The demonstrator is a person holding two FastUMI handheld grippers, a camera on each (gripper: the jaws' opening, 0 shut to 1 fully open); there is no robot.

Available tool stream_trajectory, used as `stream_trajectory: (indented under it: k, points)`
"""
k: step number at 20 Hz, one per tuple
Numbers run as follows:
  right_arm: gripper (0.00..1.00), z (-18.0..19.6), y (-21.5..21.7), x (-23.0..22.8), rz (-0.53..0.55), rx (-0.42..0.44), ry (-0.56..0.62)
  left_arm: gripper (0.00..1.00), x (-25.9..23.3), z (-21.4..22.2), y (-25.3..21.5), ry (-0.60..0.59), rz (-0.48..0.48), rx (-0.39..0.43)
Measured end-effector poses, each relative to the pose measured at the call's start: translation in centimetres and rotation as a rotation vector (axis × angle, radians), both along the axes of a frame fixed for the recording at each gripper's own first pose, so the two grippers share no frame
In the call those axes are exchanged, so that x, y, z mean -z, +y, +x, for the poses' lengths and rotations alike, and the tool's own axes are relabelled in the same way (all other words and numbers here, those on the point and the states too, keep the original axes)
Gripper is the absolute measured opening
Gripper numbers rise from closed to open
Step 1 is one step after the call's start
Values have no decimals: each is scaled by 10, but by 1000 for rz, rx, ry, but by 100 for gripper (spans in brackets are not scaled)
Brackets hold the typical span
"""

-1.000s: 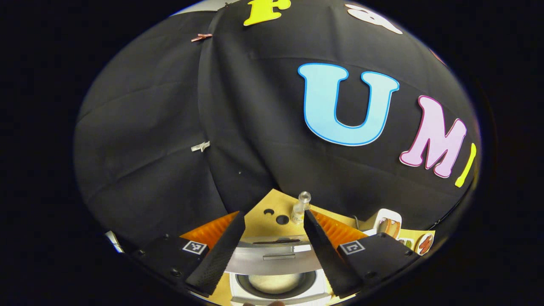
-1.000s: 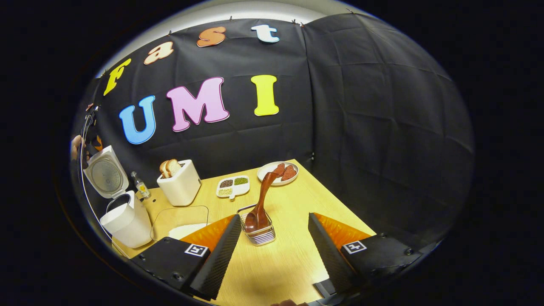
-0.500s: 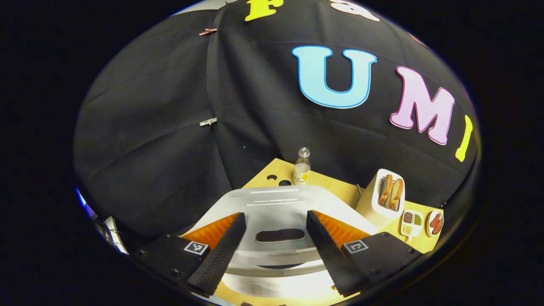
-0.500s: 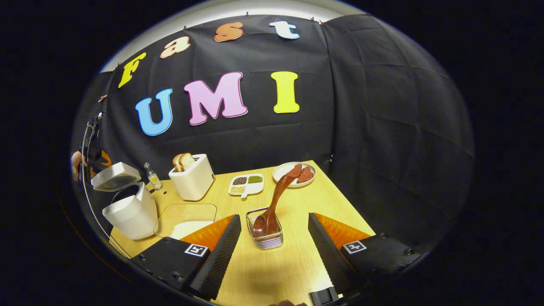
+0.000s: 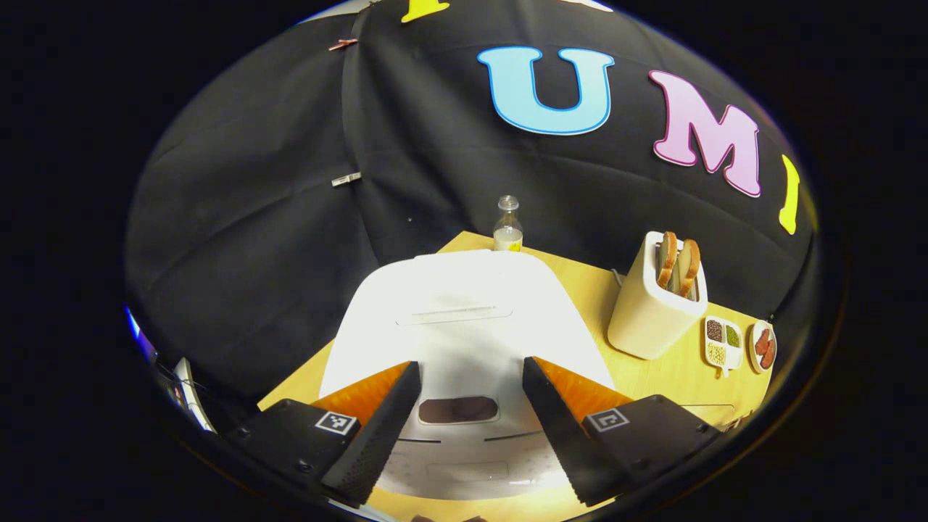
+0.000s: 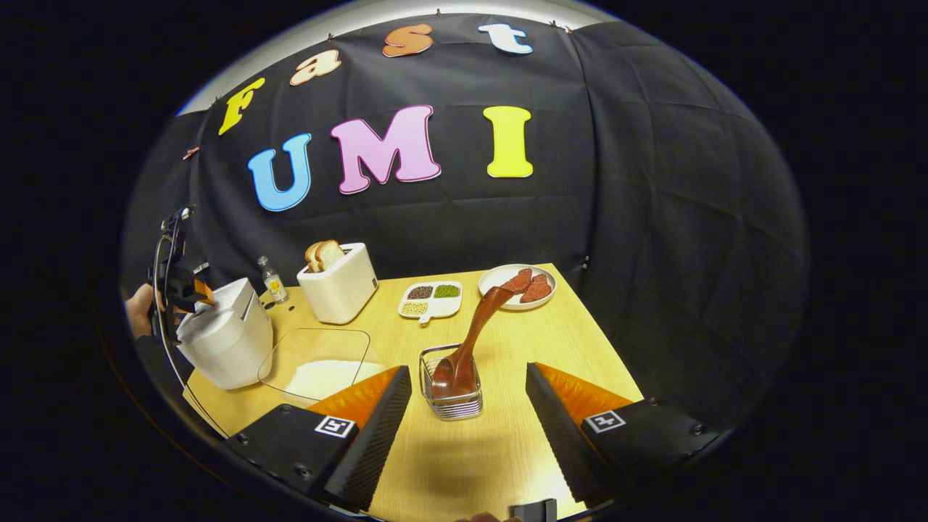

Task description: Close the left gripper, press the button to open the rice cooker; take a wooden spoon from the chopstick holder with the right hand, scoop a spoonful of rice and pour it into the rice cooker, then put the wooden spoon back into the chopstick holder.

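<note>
Hanging over the shut white rice cooker point(image 5: 464, 326), the left gripper point(image 5: 464, 424) has its fingers spread and may just touch the lid. The right gripper point(image 6: 464, 428), fingers spread too, faces the wooden spoon point(image 6: 471, 344) leaning in the chopstick holder point(image 6: 451, 395) on the surface point(image 6: 507, 341).

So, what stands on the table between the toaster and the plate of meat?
In the right gripper view, a small divided dish of beans sits between the toaster and the plate.
</note>
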State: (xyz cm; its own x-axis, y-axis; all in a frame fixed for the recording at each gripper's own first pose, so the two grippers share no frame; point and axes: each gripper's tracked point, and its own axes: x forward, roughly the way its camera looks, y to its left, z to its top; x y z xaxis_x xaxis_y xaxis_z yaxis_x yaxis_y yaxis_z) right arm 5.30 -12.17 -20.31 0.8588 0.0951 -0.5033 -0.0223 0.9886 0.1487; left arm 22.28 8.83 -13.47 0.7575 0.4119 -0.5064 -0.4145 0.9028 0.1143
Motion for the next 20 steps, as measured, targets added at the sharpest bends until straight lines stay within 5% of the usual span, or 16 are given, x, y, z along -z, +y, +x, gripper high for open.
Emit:
stream_trajectory:
  k: [9,15,20]
  points:
    - [99,5,-9,18,9,-66,36,100,8,2,-1,-42,-7,-23]
    - [99,4,-8,-17,-16,-12,-33,98,-38,-9,-25,-139,-3,99]
    - [98,7,1,-91,-26,72,-167,97,-121,-51,-79,-324,-28,311]
